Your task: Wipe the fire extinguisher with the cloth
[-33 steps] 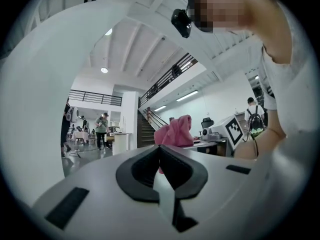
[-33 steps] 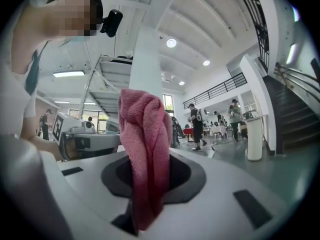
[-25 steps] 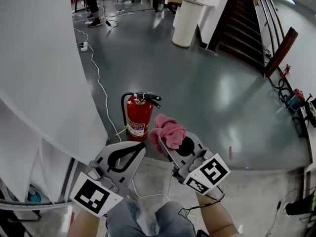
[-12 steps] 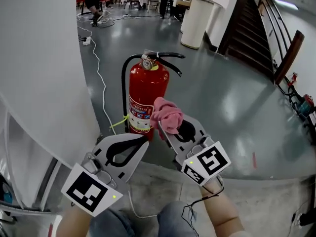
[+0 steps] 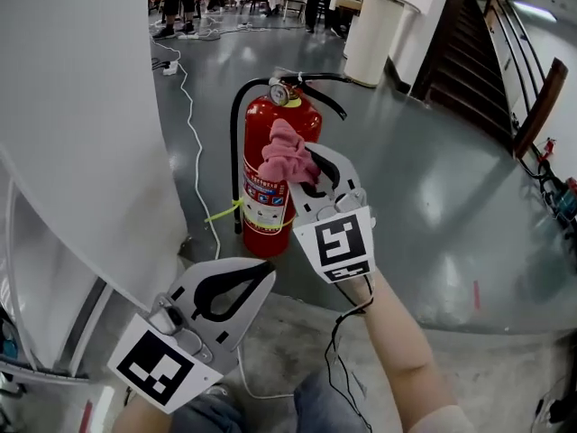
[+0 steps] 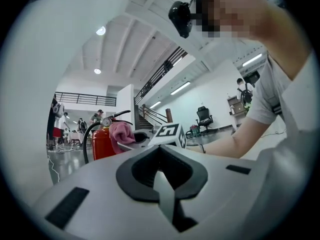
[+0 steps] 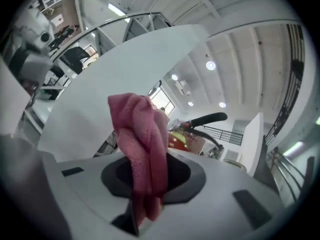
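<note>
A red fire extinguisher point(image 5: 261, 197) with a black handle, hose and gauge stands upright on the grey floor beside a white wall. My right gripper point(image 5: 302, 171) is shut on a pink cloth point(image 5: 286, 154), and the cloth rests against the upper front of the cylinder. In the right gripper view the pink cloth point(image 7: 142, 149) hangs from the closed jaws with the extinguisher point(image 7: 187, 140) just behind. My left gripper point(image 5: 257, 282) sits low and nearer to me, shut with nothing in it. The left gripper view shows the extinguisher point(image 6: 100, 141) and the cloth point(image 6: 121, 133) ahead.
A curved white wall point(image 5: 81, 124) rises at the left. A white cable point(image 5: 192, 142) runs along the floor past the extinguisher. A cream cylindrical column point(image 5: 374, 39) and a dark staircase point(image 5: 469, 52) stand at the back. People stand by tables far behind.
The right gripper has risen and moved forward, bringing the pink cloth from the lower body up onto the extinguisher's upper part. The left gripper has dropped back slightly.
</note>
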Available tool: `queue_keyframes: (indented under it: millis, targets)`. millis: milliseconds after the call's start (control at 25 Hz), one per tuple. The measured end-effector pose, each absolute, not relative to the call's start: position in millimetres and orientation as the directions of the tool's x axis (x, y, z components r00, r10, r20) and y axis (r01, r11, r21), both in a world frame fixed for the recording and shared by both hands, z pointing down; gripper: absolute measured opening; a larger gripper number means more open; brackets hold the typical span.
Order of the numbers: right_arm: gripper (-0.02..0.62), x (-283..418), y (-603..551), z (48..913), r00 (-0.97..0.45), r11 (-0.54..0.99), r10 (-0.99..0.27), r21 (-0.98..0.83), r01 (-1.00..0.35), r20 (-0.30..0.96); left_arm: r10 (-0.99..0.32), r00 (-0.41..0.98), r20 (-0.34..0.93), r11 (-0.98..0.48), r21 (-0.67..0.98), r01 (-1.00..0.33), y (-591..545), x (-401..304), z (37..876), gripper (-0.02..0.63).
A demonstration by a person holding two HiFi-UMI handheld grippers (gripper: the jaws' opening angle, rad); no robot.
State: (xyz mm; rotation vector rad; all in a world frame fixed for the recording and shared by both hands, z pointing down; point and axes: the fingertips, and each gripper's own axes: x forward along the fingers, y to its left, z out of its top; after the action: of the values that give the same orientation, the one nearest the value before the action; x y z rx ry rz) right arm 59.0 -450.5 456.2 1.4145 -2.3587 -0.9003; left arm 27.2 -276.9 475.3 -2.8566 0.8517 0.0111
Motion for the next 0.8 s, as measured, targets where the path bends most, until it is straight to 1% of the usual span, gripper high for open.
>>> queue_keyframes:
  millis: [80, 160, 240, 400, 480, 560, 680, 720, 800]
  targets:
    - [0.09, 57, -452, 486, -0.493, 0.328, -0.866, 0.649, -0.686, -0.084, -0.554, 0.831, -0.048, -0.819, -0.148, -0.554, -278, 25, 480, 0.009]
    - [0.089, 58, -453, 523, -0.486, 0.341, -0.873, 0.665, -0.665, -0.038, -0.565, 0.824, -0.044, -0.813, -0.14, -0.565, -279, 22, 484, 0.009]
    - [0.089, 57, -453, 563, -0.485, 0.379, -0.874, 0.668, -0.641, 0.03, -0.574, 0.818, -0.043, -0.809, -0.125, -0.575, -279, 20, 487, 0.009]
    - [0.089, 52, -452, 643, -0.476, 0.485, -0.852, 0.669, -0.563, 0.217, -0.59, 0.807, -0.032, -0.799, -0.122, -0.589, -277, 18, 493, 0.009]
    - [0.089, 51, -452, 661, -0.463, 0.509, -0.846, 0.658, -0.555, 0.263, -0.595, 0.804, -0.023, -0.796, -0.12, -0.593, -275, 18, 495, 0.009]
    - [0.089, 51, -453, 651, -0.452, 0.504, -0.853, 0.642, -0.578, 0.263, -0.596, 0.803, -0.01, -0.796, -0.125, -0.592, -274, 19, 498, 0.009]
    - [0.086, 49, -456, 611, -0.451, 0.492, -0.859, 0.629, -0.602, 0.241, -0.594, 0.804, -0.011, -0.797, -0.127, -0.591, -273, 21, 498, 0.009]
    - [0.086, 51, -456, 596, -0.453, 0.479, -0.865, 0.629, -0.612, 0.218, -0.594, 0.805, -0.018, -0.797, -0.123, -0.591, -273, 22, 497, 0.009]
    - [0.086, 59, -454, 551, -0.442, 0.397, -0.891, 0.649, -0.65, 0.102, -0.592, 0.806, -0.025, -0.799, -0.116, -0.59, -272, 23, 496, 0.009]
